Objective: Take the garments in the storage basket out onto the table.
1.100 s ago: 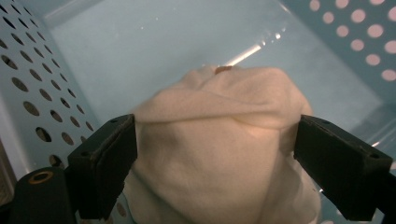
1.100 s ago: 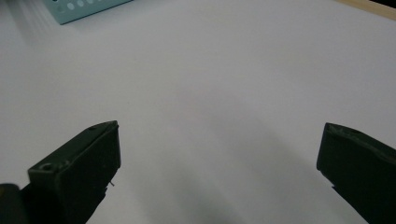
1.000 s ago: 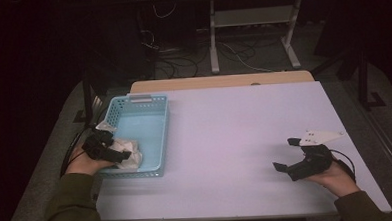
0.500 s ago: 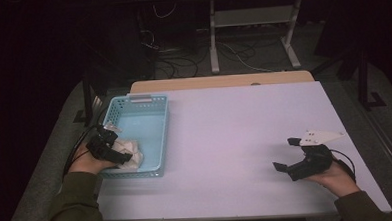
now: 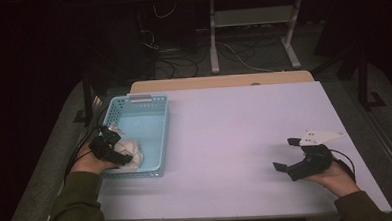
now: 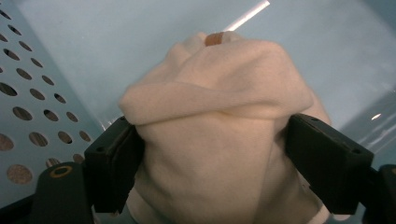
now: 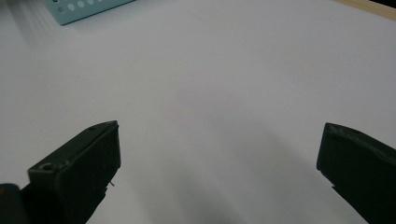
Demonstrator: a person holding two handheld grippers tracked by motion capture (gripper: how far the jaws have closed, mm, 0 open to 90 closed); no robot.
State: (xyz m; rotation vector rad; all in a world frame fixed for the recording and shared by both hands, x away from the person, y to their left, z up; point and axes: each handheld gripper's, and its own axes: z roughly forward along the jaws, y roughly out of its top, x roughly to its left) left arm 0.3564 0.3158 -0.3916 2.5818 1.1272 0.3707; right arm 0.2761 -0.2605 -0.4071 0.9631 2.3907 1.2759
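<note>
Cream soft cloth bunched in the near left corner of the blue basket sits squeezed between the left gripper, whose jaws have just been closing to lift it, while the right gripper rests empty, jaws spread, near right on the white table.

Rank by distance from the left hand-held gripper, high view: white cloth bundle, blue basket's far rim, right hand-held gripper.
1. White cloth bundle: between the jaws of the left hand-held gripper, at the basket's near end; the jaws have just been closing on it.
2. Blue basket's far rim: beyond the bundle, toward the table's back.
3. Right hand-held gripper: across the table, near its right edge.
</note>
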